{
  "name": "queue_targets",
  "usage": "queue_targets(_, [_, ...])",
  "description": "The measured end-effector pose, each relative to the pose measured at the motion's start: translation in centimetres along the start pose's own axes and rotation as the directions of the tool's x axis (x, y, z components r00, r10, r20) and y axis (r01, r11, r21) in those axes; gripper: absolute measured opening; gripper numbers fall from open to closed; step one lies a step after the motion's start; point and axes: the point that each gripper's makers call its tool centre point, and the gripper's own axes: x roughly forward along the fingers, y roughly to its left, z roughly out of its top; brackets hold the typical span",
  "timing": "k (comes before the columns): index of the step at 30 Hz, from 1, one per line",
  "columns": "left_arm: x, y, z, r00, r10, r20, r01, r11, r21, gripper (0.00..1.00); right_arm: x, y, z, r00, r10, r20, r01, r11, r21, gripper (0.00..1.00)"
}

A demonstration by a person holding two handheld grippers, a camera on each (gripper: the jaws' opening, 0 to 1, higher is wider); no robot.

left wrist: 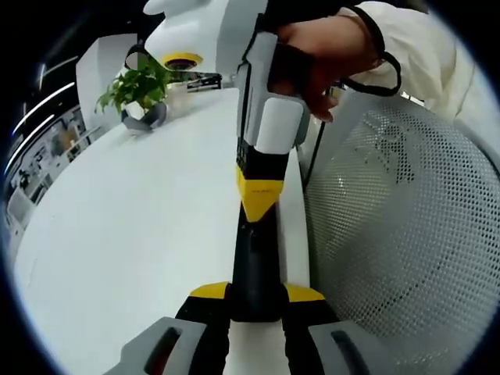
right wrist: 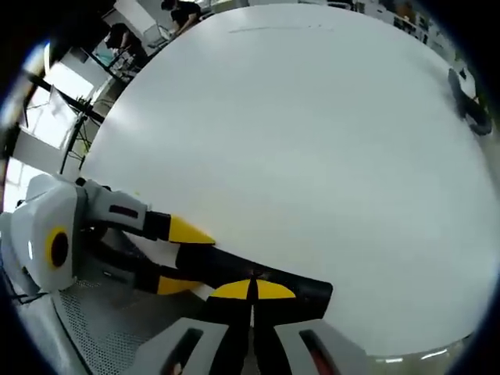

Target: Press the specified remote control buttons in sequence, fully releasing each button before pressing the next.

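Remote [left wrist: 254, 258]: one, black, slim, lying along surface [left wrist: 141, 250] edge next to mesh chair [left wrist: 406, 234].
Left gripper [left wrist: 256, 293] clamps remote by its near end, jaws on both long sides.
Right gripper [left wrist: 258, 205] has jaws closed together, tip down on remote top.
Buttons not readable.
Judgement: remote light, rigid, smooth plastic, slides easily; hold by sides, press softly.
One potted plant [left wrist: 139, 90] at far edge.

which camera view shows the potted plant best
The left gripper view: the potted plant stands whole at the white table's far end, green leaves above a grey pot. The right gripper view catches a dark sliver at the table edge, possibly its pot.
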Motion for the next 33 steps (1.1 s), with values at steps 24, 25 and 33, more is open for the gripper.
queue_targets(24, [0.02, -0.07, 0.10, 1.000, -0.004, 0.011, 0.004, 1.000, 0.002, 0.25, 0.51, 0.34, -0.52, 1.000, -0.003, -0.028, 0.003, 1.000, -0.024, 0.00])
queue_targets(25, [0.03, -0.07, 0.10, 1.000, -0.005, 0.012, 0.005, 1.000, 0.001, 0.25, 0.50, 0.33, -0.52, 1.000, -0.005, -0.027, 0.004, 1.000, -0.022, 0.00])
queue_targets(33, [-0.34, -0.05, -0.41, 1.000, 0.000, -0.007, 0.000, 1.000, -0.007, 0.25, 0.49, 0.29, -0.58, 1.000, -0.014, -0.026, 0.013, 1.000, -0.010, 0.00])
